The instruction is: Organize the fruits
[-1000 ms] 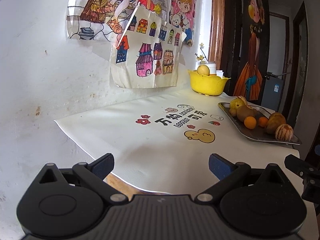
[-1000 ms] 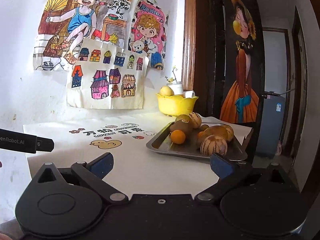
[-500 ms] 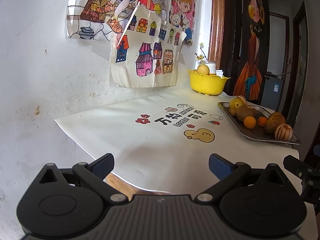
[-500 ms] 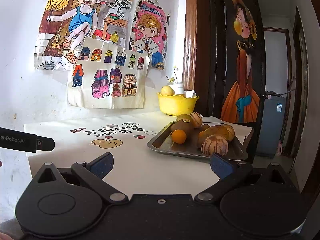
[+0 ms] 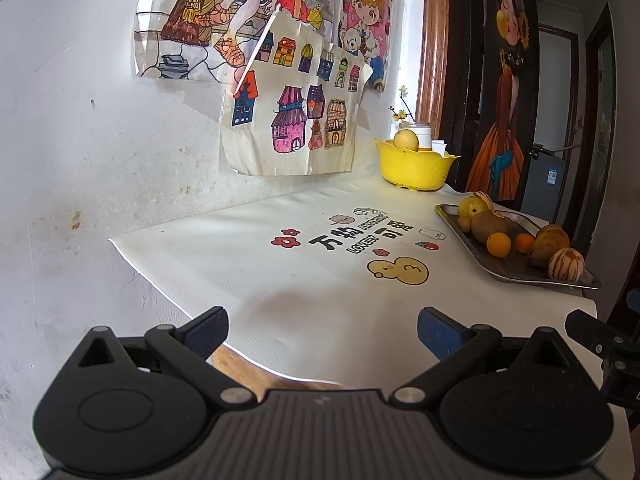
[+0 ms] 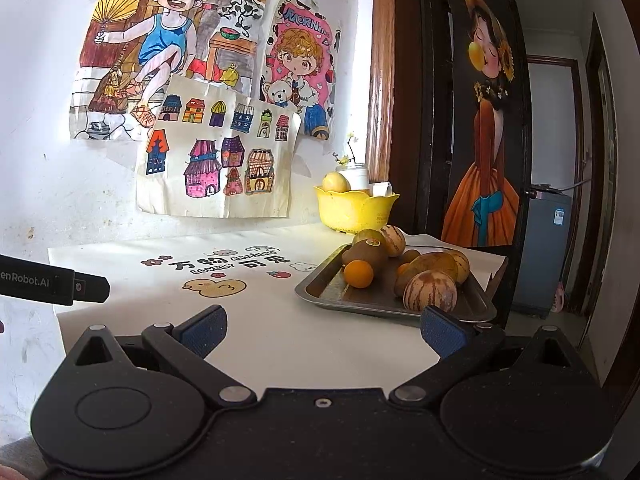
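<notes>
The right claw [image 6: 322,330] is the nearer one to the fruit: the metal tray [image 6: 320,286] lies just ahead of it and a little to its right, its long axis running away toward the yellow bowl [image 6: 356,210] at the back of the counter [image 6: 280,332], while the left claw [image 5: 322,330] sits well apart from the tray, off to its left. Both claws gape wide and hold nothing. On the tray are a striped melon [image 6: 430,291] nearest, a small orange [image 6: 359,274], a brown kiwi [image 6: 362,254] and other fruits crowded together; one pale fruit [image 6: 335,182] already rests in the bowl.
</notes>
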Demonstrator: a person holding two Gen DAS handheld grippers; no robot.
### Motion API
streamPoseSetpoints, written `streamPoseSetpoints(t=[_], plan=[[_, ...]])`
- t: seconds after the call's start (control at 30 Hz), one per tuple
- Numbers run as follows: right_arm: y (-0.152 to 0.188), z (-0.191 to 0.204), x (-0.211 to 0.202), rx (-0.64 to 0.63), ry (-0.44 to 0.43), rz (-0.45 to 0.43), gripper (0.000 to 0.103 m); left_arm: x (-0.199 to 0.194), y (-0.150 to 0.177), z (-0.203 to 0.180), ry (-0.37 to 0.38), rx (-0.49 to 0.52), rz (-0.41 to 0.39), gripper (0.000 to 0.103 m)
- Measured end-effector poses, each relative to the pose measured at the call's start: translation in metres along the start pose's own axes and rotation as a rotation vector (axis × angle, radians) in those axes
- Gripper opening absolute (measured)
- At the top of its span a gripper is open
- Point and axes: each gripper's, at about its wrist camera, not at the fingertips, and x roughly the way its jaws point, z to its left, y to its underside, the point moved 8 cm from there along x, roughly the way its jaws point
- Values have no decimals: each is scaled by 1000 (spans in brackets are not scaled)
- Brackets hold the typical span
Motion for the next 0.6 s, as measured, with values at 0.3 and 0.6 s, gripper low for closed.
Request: streamPoseSetpoints(t=[0.3,0.6], plan=[[0,1,0,0,1,0,102,-1,1,1,1,0,2,103],[0,1,0,0,0,0,102,-1,2,-1,2,-4,8,103]])
